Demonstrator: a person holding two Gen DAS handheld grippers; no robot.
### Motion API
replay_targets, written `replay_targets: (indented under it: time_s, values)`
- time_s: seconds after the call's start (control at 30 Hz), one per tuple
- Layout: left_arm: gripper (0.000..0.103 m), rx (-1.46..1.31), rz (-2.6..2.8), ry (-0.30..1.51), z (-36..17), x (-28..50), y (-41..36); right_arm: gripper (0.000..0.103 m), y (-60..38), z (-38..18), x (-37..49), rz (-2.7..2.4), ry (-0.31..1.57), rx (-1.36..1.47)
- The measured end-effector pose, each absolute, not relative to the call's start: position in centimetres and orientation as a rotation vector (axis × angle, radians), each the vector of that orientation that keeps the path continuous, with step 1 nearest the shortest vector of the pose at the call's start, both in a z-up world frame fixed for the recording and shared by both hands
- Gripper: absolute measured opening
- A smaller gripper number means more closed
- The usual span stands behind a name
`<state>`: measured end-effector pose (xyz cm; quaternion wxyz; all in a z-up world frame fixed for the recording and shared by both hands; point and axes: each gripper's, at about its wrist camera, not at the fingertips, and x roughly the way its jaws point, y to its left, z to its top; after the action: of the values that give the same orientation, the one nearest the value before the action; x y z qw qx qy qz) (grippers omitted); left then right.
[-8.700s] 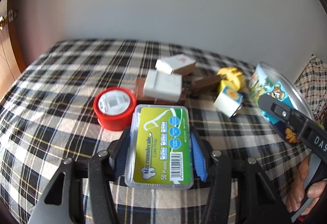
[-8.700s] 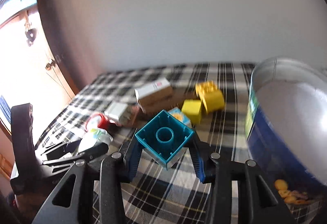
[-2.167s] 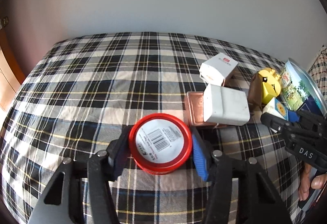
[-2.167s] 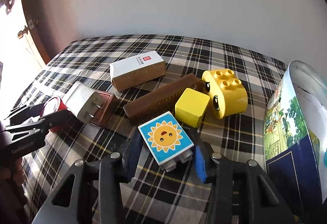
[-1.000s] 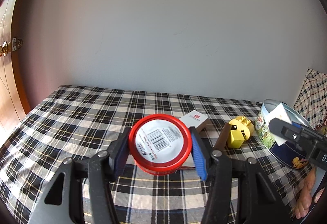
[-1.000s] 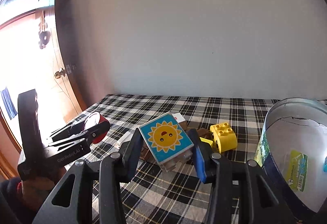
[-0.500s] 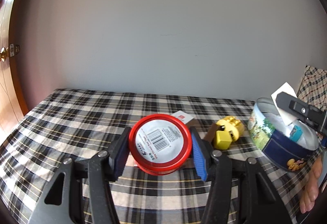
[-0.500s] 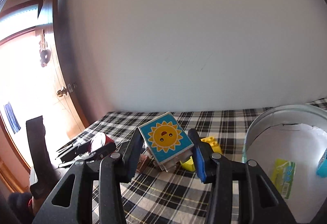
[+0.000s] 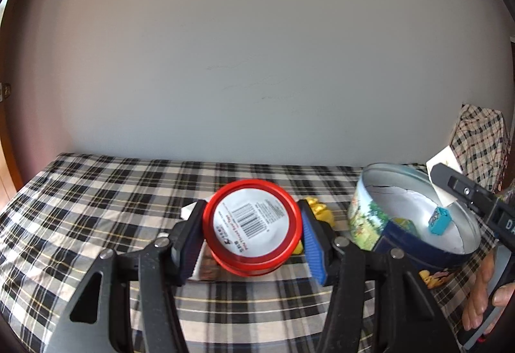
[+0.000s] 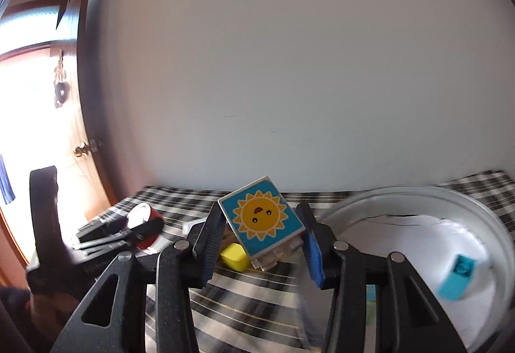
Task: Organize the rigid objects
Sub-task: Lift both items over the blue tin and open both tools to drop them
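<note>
Left gripper [image 9: 252, 243] clamped on red tub [image 9: 252, 231], raised above the bed [image 9: 80, 217], labelled flat face tipped up toward the camera, round, no long axis. Right gripper [image 10: 262, 245] clamped on sun block [image 10: 262, 217], sun face tilted back toward the camera, studs pointing down and away, held beside the tin [image 10: 495, 224] near the bed's right edge. Inside tin: teal block [image 10: 458, 277]. Behind the tub, yellow block [image 9: 318, 209] and white box [image 9: 188, 211] mostly hidden. Tin's right side cut off; bed blurred in right view.

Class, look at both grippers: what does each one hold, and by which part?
The left gripper clamps a red round tub by its opposite sides. The right gripper clamps a sun-picture block by its side edges.
</note>
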<state>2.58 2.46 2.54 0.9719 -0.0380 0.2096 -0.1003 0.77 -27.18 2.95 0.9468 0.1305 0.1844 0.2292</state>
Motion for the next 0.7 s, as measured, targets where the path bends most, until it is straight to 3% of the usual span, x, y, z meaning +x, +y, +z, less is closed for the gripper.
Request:
replay_targets:
  time_s: [0.7]
  values:
    - [0.054, -0.046, -0.397, 0.378, 5.2, 3.5, -11.2, 0.048, -39.5, 2.0, 2.7, 0.181, 0.372, 0.379]
